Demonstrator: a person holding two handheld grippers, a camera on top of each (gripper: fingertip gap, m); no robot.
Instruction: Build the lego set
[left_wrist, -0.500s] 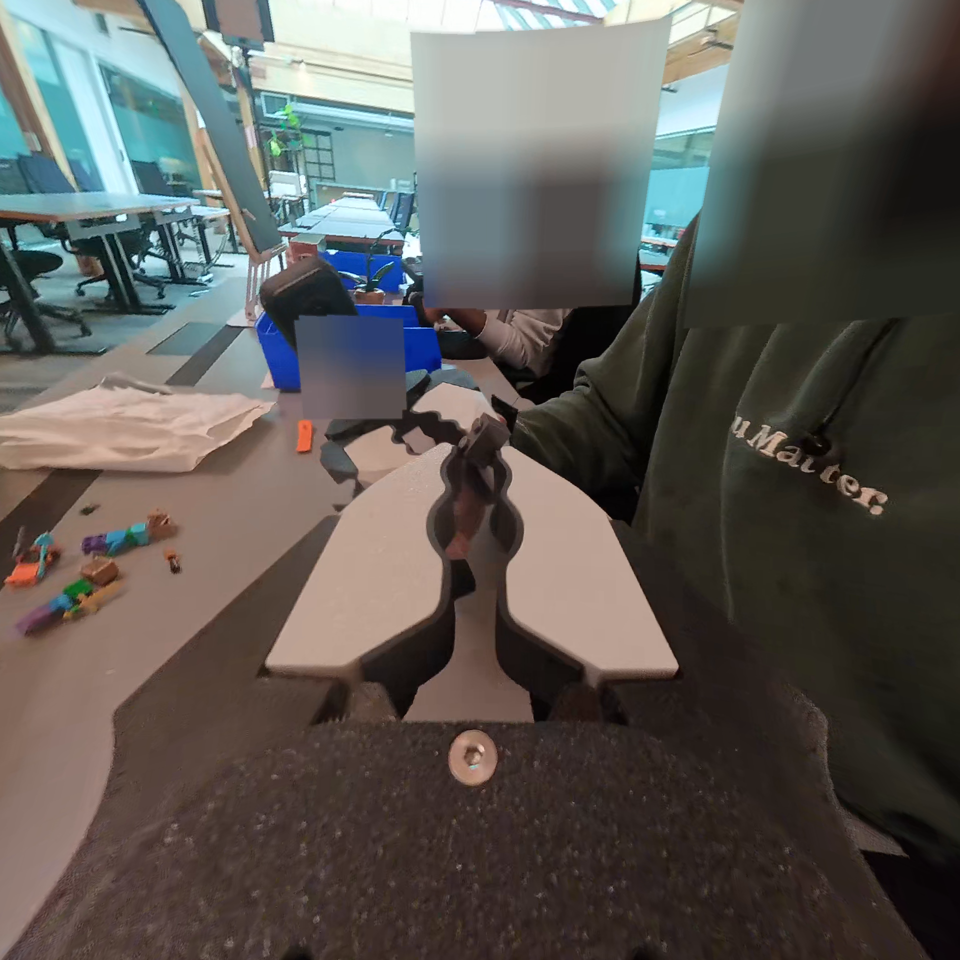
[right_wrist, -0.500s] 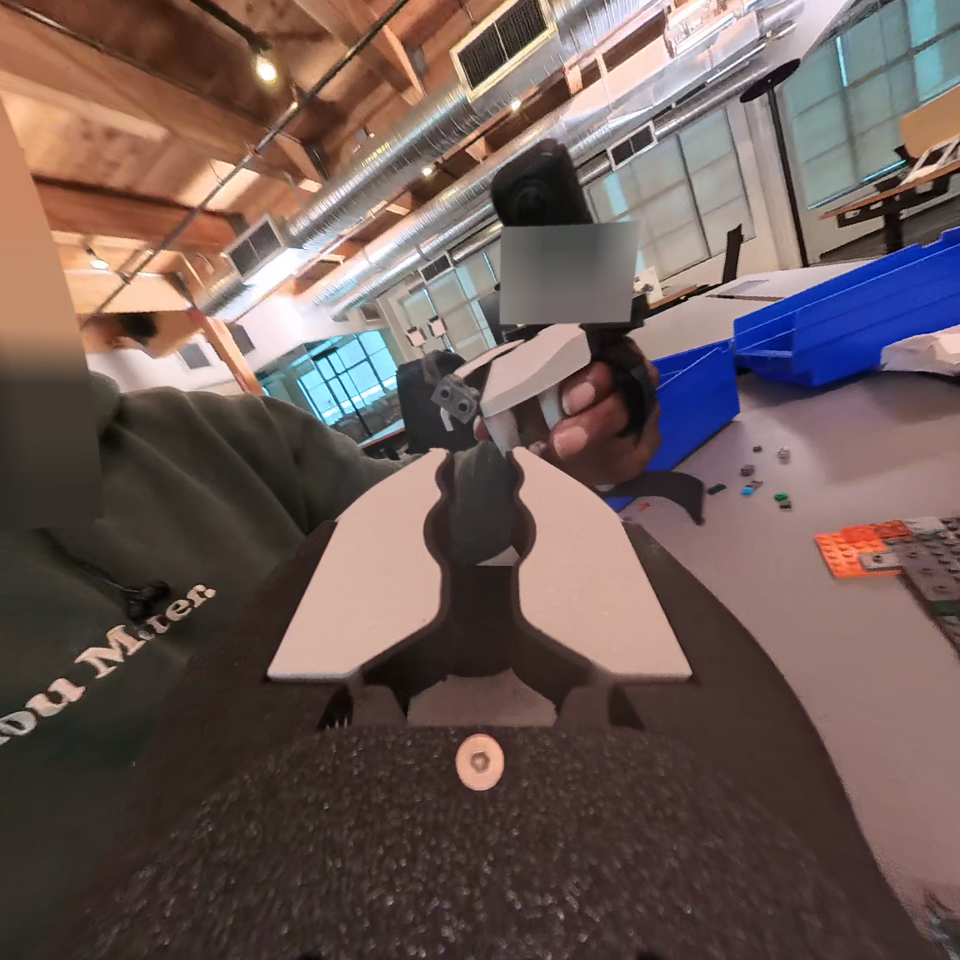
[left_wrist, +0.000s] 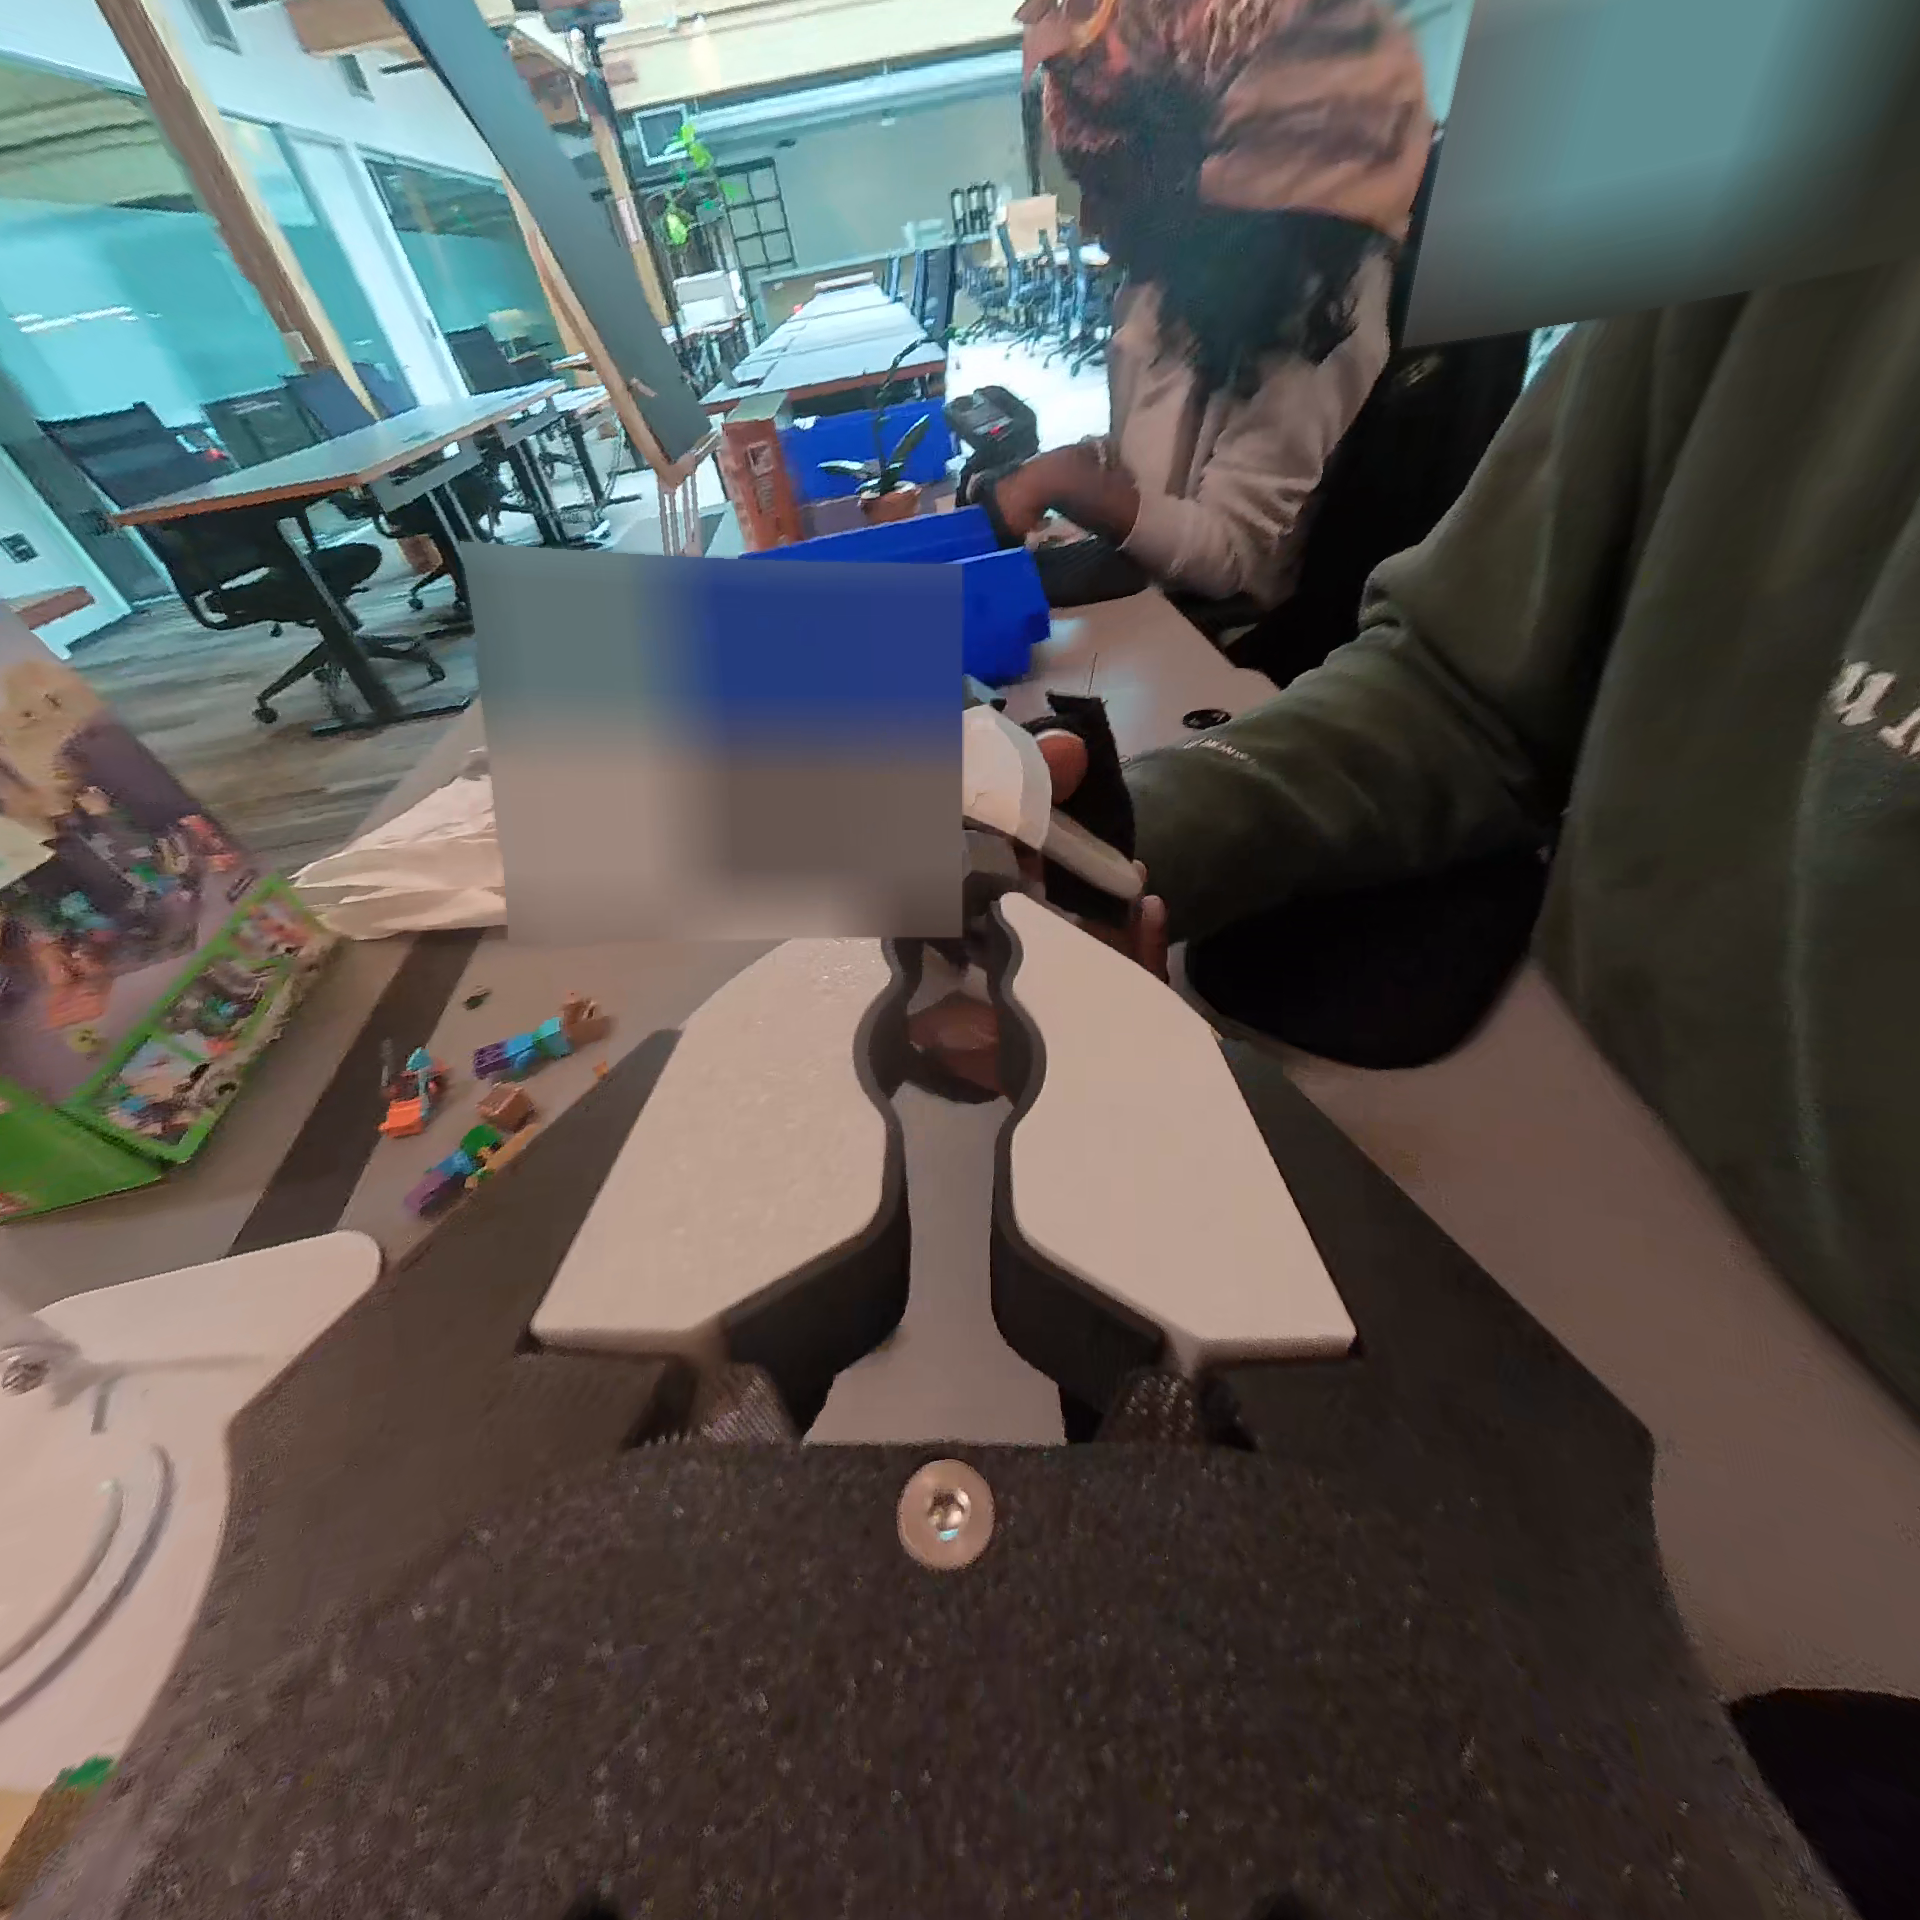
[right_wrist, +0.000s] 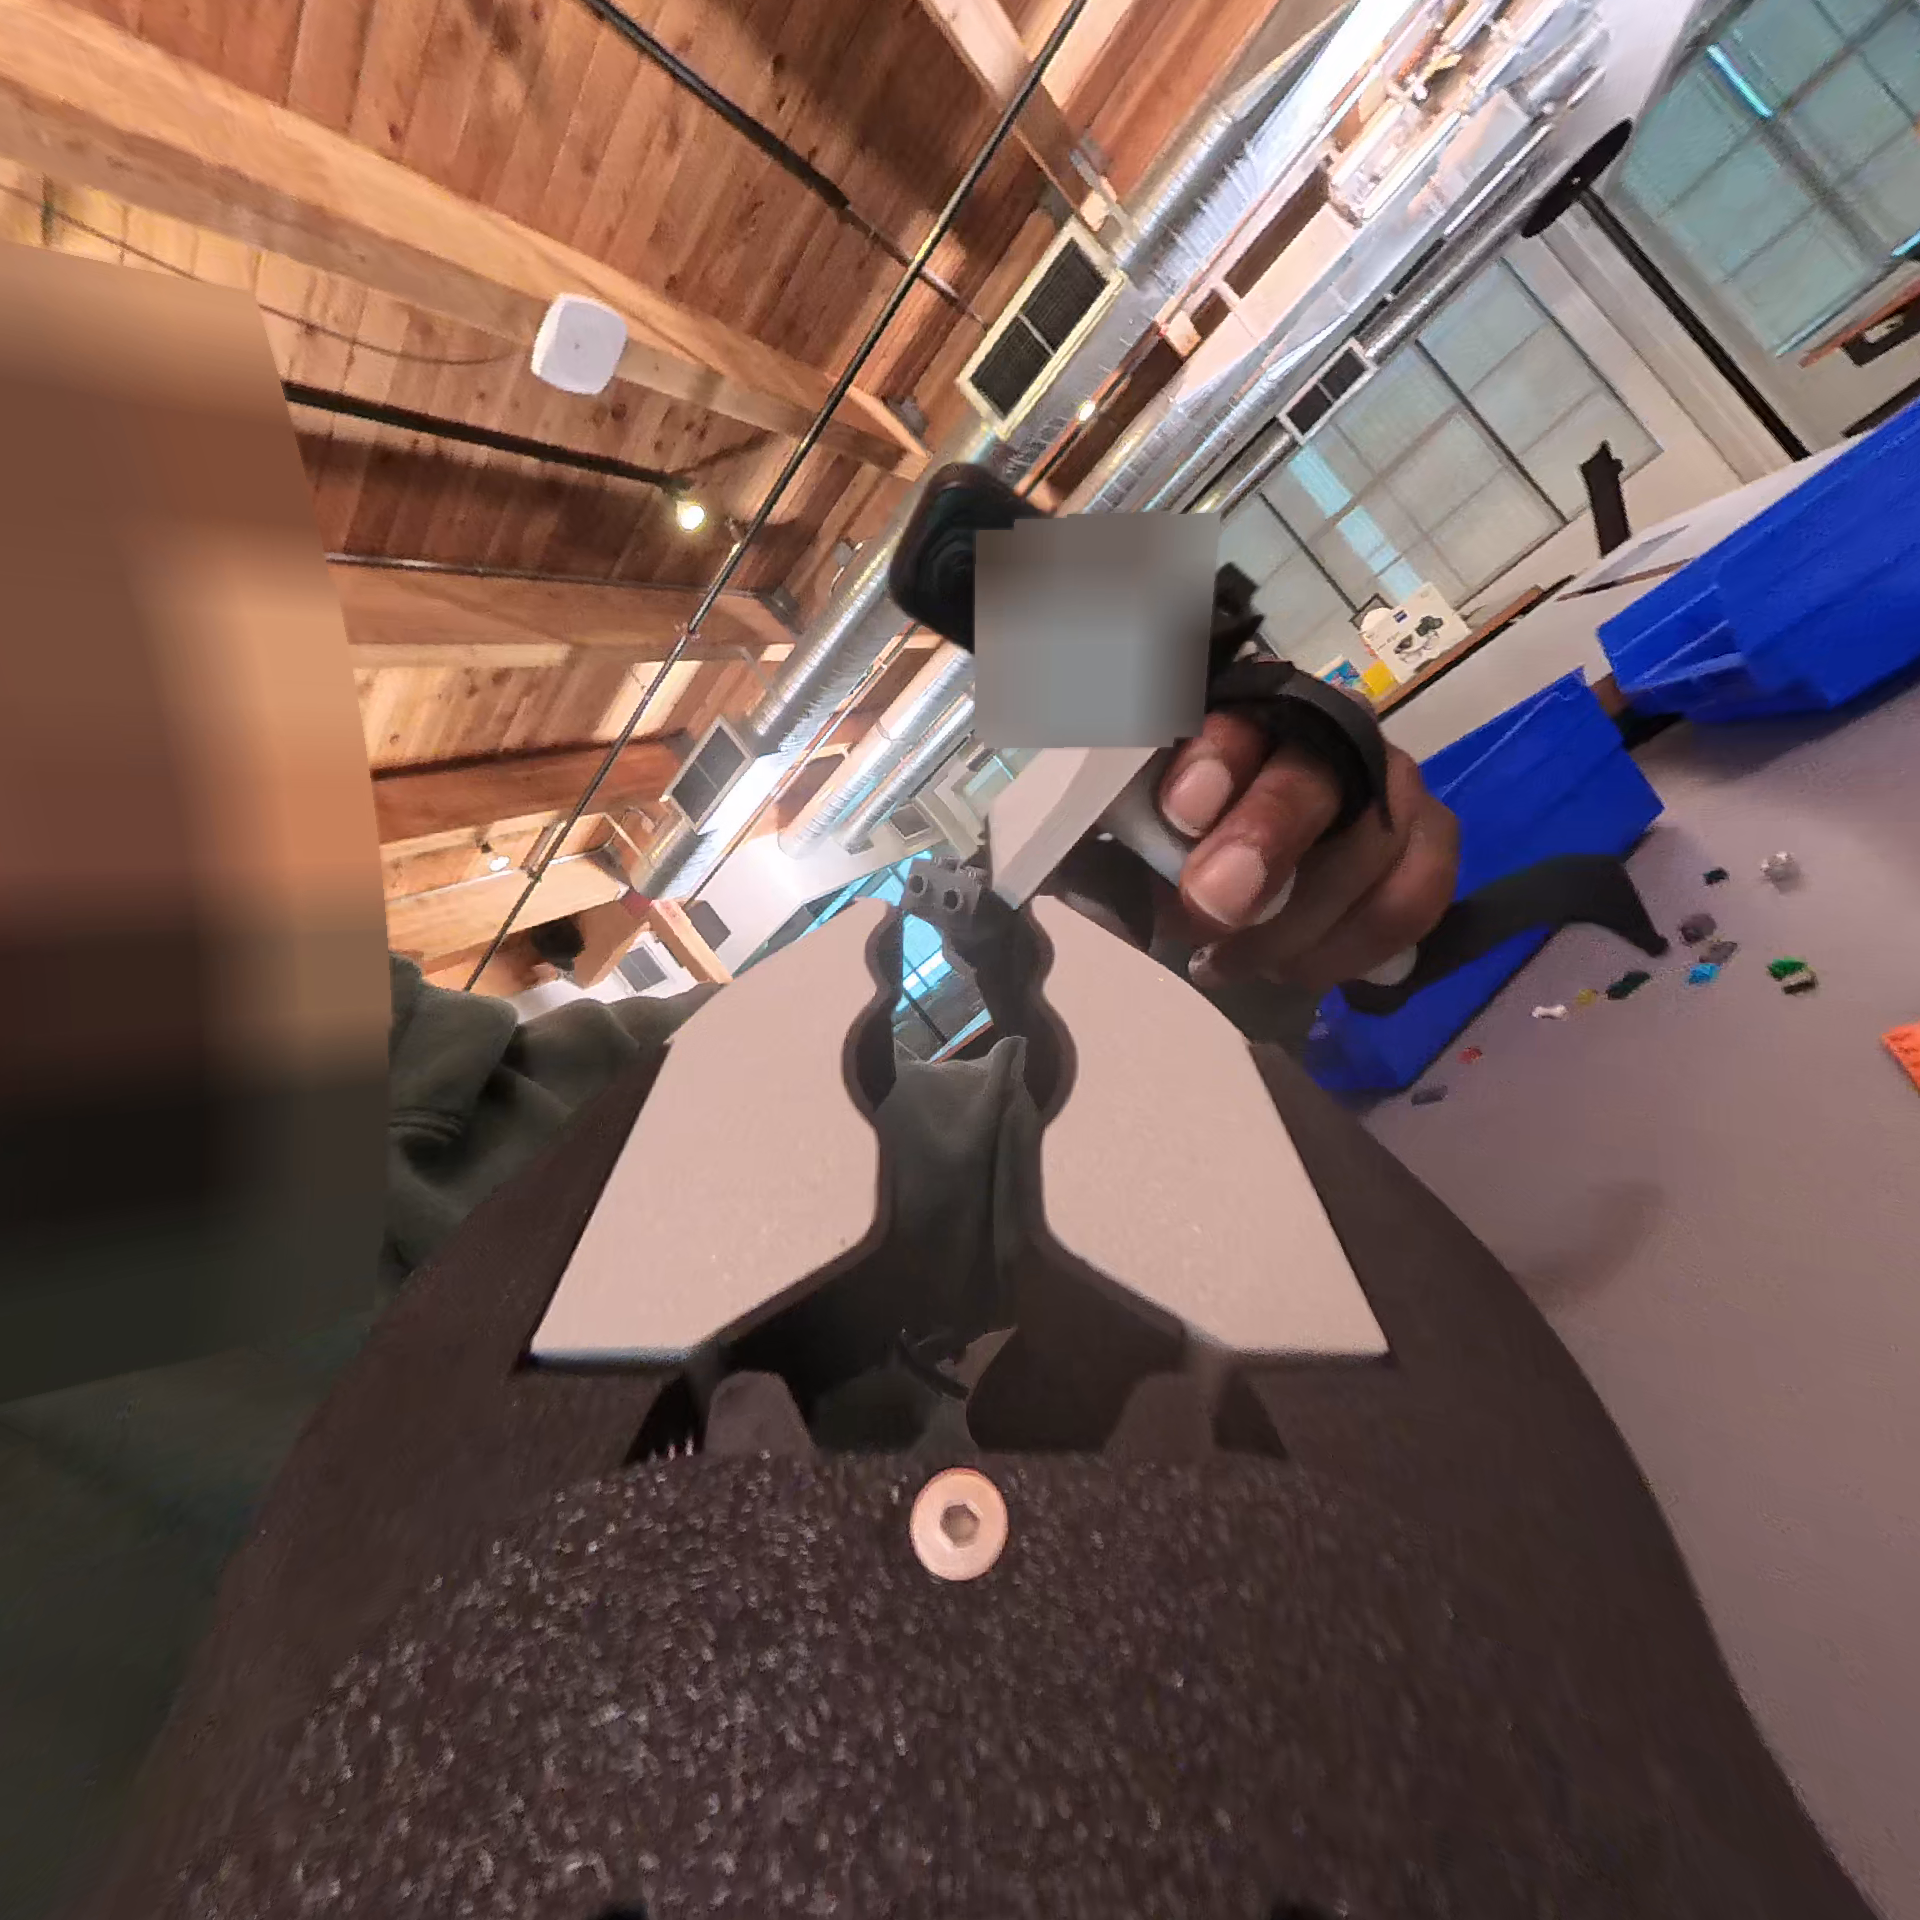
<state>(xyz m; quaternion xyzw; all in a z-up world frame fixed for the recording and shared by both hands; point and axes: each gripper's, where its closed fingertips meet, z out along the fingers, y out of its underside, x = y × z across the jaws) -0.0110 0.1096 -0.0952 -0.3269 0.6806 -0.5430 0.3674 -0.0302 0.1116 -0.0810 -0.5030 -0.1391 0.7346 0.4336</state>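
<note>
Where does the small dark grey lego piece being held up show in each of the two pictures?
Left wrist view: hidden, cannot tell; only a brown piece shows between the fingers.
Right wrist view: grey lego piece, centre, just above the fingertips.
Shared landmark: the blue bins.

Two handheld grippers meet tip to tip above the table. The left gripper (left_wrist: 951, 1023) has its jaws drawn close on a small brown piece (left_wrist: 951, 1044), while the right gripper (right_wrist: 961, 940) is narrowed near a dark grey piece (right_wrist: 943, 891); the person's left hand (right_wrist: 1288, 852) wraps the far handle
</note>
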